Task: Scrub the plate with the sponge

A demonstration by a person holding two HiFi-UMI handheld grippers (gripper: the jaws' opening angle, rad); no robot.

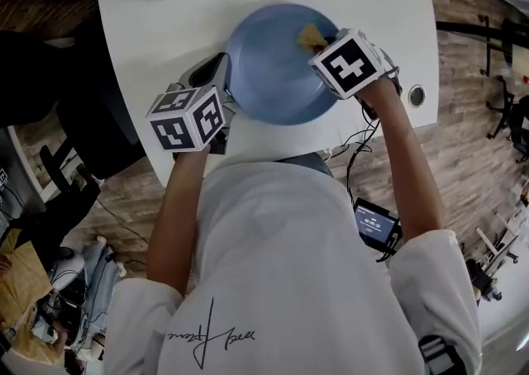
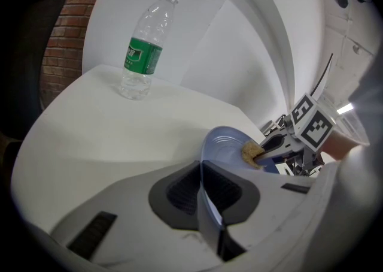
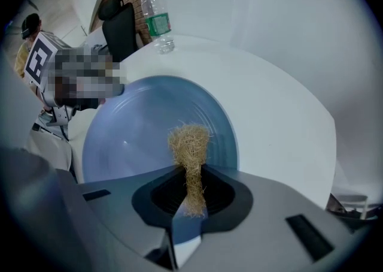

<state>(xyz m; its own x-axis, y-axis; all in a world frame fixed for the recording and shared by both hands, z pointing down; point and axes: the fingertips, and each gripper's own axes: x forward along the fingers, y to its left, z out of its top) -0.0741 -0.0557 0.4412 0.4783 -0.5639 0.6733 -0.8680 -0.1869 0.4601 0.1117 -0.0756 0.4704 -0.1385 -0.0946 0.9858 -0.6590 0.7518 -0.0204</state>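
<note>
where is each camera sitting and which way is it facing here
Head view: on the person's head, looking steeply down at the white table; shows both forearms, the left gripper and the right gripper.
Left gripper view: rides the left gripper, looking along its jaws, shut on the blue plate's rim, toward a bottle across the table.
Right gripper view: rides the right gripper, looking down onto the plate, its jaws shut on the sponge.
Shared: all three show plate, sponge and bottle.

Script signature on shirt [image 1: 211,334], bottle label [image 2: 143,57]: both illegible.
</note>
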